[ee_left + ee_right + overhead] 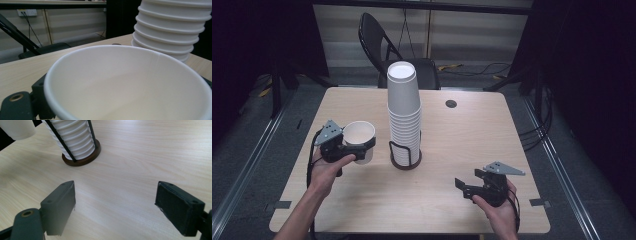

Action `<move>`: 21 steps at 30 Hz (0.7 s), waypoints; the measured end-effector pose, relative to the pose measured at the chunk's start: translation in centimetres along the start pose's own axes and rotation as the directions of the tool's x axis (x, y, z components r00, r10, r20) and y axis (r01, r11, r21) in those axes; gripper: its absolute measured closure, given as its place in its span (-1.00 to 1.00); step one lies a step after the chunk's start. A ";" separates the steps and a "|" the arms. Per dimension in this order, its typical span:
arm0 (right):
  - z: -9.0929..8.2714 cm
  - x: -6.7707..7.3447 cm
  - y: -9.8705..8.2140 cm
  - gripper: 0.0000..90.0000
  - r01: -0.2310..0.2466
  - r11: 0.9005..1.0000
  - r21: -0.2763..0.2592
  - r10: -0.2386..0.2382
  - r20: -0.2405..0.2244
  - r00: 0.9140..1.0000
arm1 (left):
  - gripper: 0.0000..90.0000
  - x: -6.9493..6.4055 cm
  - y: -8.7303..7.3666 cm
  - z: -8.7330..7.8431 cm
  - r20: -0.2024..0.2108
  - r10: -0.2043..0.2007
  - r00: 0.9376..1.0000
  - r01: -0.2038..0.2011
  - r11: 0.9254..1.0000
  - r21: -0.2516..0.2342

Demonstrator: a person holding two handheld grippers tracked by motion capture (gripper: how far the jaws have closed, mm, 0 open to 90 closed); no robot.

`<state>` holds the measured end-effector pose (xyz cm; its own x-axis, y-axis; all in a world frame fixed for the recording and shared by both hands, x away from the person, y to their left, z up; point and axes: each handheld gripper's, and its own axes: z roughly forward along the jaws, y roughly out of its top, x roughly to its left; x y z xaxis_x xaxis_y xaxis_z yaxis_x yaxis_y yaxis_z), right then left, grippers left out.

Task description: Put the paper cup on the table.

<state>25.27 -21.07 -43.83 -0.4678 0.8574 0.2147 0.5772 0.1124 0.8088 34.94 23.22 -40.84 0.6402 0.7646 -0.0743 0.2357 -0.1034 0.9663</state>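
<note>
Left of the tall cup stack (404,112) on the worktop (462,140): single paper cup (360,140), upright, mouth up, clasped around its wall by left gripper (354,146). Right gripper (468,186) near front edge, fingers (58,205) spread wide, nothing between. Likely featherlight, thin-walled, easily crushed; best gripped gently just under the stiffer rolled rim.

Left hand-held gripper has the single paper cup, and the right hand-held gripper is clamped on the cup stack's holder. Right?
Not quite. The left hand-held gripper does hold the paper cup, but the right hand-held gripper is open over bare table, apart from the cup stack and its holder, as the right gripper view shows.
</note>
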 end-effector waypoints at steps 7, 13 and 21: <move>0.3 -0.3 -0.8 -0.61 -0.016 1.000 0.019 0.016 -0.009 1.000 | -0.80 1.9 -0.2 1.6 -0.052 0.003 0.999 -0.002 1.000 0.010; 0.6 0.1 -0.6 -0.62 -0.002 1.000 0.017 0.003 -0.022 1.000 | -0.81 2.8 -1.1 3.1 -0.066 -0.003 0.998 0.005 0.999 0.033; 0.7 -0.1 -0.7 -0.62 -0.001 1.000 0.021 0.001 -0.021 1.000 | -0.81 4.1 -2.2 4.5 -0.109 -0.021 0.994 0.025 0.999 0.041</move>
<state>25.38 -20.89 -44.85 -0.4806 0.8471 0.2270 0.5917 0.1222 0.7968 40.38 23.70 -44.40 0.5519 0.8312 -0.0671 0.2818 -0.1101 0.9531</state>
